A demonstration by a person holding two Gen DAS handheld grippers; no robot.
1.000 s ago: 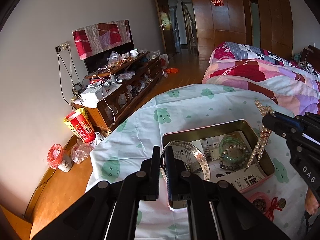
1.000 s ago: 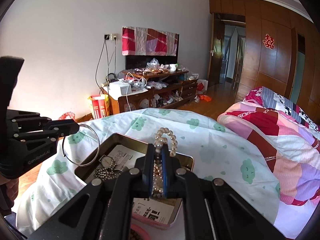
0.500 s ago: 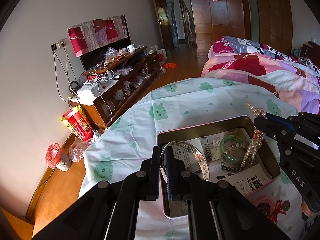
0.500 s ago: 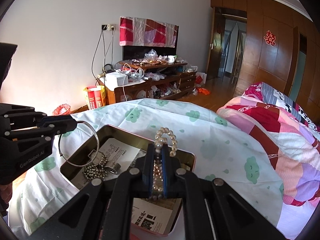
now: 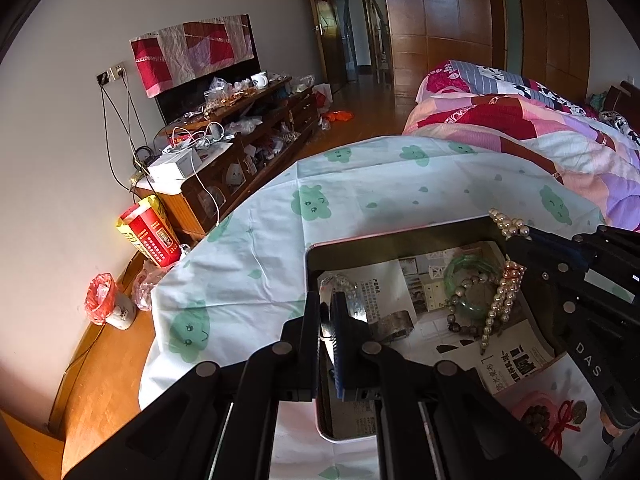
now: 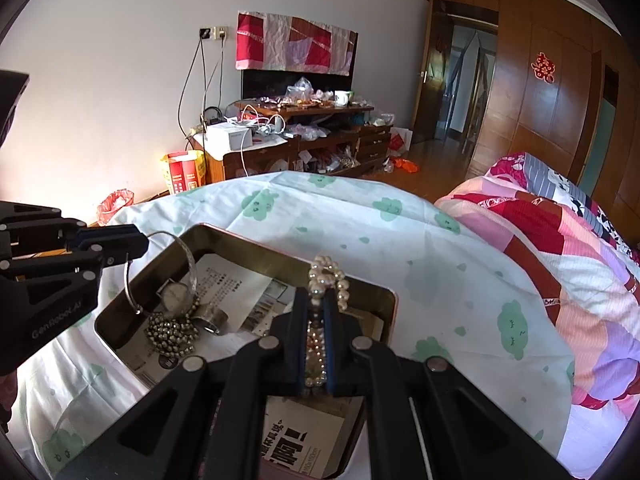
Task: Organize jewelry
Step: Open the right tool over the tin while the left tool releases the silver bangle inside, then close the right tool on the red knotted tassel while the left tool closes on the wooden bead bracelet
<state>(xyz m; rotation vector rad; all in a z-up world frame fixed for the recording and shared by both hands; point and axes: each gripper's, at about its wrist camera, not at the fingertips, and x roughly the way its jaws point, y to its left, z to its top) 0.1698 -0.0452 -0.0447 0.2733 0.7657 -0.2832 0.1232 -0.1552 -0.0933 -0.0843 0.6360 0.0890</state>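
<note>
Over the paper-lined tin (image 6: 280, 248), the right gripper (image 6: 316, 304) is clamped on a limp, slippery pearl bracelet (image 6: 326, 276) best pinched mid-strand, while the left gripper (image 5: 326, 312) grips a stiff, light silver bangle (image 6: 188, 256) by its rim

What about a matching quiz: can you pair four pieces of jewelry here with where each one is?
Things:
1. pearl necklace
2. silver bangle
3. green bangle
4. watch

Places:
A. lying in the tin, bead bracelet across it
B. clamped in the right hand-held gripper
C. lying in the tin beside a heap of metal beads
D. clamped in the left hand-held gripper

Pairs: 1-B, 2-D, 3-A, 4-C
</note>
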